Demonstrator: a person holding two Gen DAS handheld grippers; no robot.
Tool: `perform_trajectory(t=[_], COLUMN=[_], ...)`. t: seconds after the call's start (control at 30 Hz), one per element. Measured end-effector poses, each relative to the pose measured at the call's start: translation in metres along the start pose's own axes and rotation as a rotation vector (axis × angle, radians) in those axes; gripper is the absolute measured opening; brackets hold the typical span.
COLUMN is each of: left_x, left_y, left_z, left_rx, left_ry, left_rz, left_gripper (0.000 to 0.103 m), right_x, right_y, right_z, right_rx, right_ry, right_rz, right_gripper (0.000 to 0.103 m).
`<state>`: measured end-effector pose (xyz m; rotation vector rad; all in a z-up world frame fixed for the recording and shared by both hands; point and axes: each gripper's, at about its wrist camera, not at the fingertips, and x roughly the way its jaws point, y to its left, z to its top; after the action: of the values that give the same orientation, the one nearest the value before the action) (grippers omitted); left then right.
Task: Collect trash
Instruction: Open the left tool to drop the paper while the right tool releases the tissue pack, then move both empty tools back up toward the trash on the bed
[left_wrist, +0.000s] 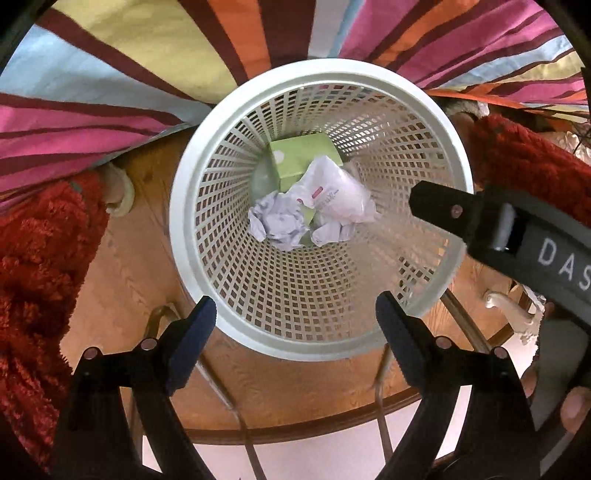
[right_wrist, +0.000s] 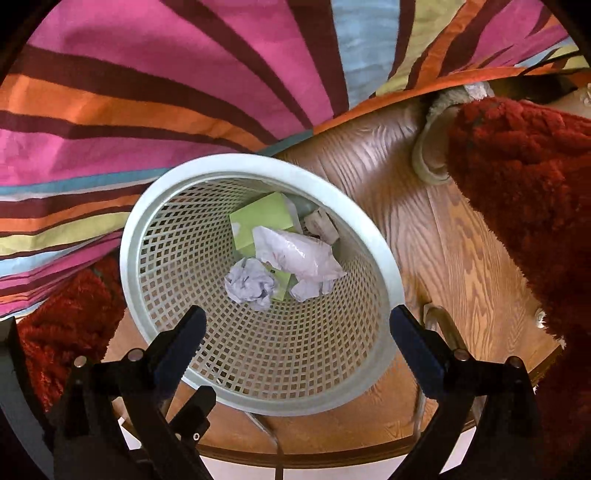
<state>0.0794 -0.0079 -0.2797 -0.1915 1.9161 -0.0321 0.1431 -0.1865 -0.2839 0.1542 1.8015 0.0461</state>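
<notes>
Trash sits in the basket (left_wrist: 448, 147); both my grippers hang empty.
Left gripper (left_wrist: 295, 314) and right gripper (right_wrist: 297, 328) spread apart at six o'clock; crumpled paper (left_wrist: 279, 225), green box (left_wrist: 301, 157) inside.

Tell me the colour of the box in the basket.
Light green box, lying in the white basket; right wrist view shows it best.
</notes>
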Motion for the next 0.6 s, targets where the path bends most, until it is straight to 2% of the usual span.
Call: perform_trajectory(t=[0.27, 0.6], left_x=[-0.006, -0.045], left_y=[0.002, 0.01], left_z=[-0.01, -0.031], left_rx=[0.001, -0.03], left_ry=[0.001, -0.121], left_rz=[0.023, 0.011], left_gripper=[0.086, 0.086], right_x=[-0.01, -0.041], right_y=[-0.007, -0.01], right_z=[-0.006, -0.018], right_rx=[0.044, 0.047], right_ry=[-0.004, -0.1], right_rz=[0.039, 0.08], right_gripper=[0.095, 0.095])
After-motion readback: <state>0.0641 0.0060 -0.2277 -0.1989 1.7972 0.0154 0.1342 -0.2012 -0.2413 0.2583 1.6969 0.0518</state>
